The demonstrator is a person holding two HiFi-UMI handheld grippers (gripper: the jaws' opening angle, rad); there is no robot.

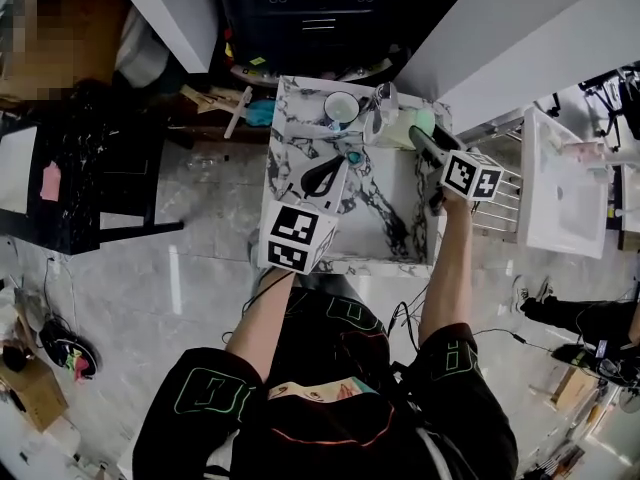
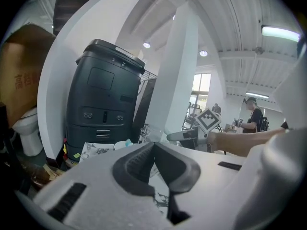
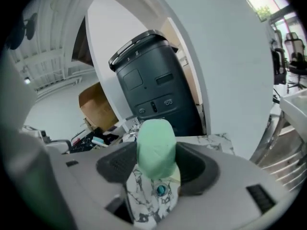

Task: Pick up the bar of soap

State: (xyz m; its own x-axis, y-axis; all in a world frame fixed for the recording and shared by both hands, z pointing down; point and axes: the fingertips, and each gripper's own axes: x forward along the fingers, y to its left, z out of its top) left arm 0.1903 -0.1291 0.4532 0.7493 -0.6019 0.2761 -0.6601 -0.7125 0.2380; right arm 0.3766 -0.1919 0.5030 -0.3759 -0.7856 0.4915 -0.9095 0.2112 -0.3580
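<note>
The pale green bar of soap (image 3: 156, 145) stands on end between the dark pads of my right gripper (image 3: 156, 166), which is shut on it. In the head view the soap (image 1: 421, 121) shows at the far right corner of the marble table (image 1: 390, 223), at the tip of the right gripper (image 1: 419, 138). My left gripper (image 1: 322, 176) hovers over the table's left middle. In the left gripper view it (image 2: 154, 146) is shut, tips touching, with nothing between them. The right gripper's marker cube (image 2: 209, 120) shows beyond it.
On the table's far side stand a white cup (image 1: 341, 106) and a clear glass (image 1: 383, 98); a small teal thing (image 1: 354, 157) lies mid-table. A dark bin (image 1: 310, 8) stands behind, a white sink (image 1: 560, 183) and wire rack (image 1: 500, 208) to the right, a black table (image 1: 90, 168) to the left.
</note>
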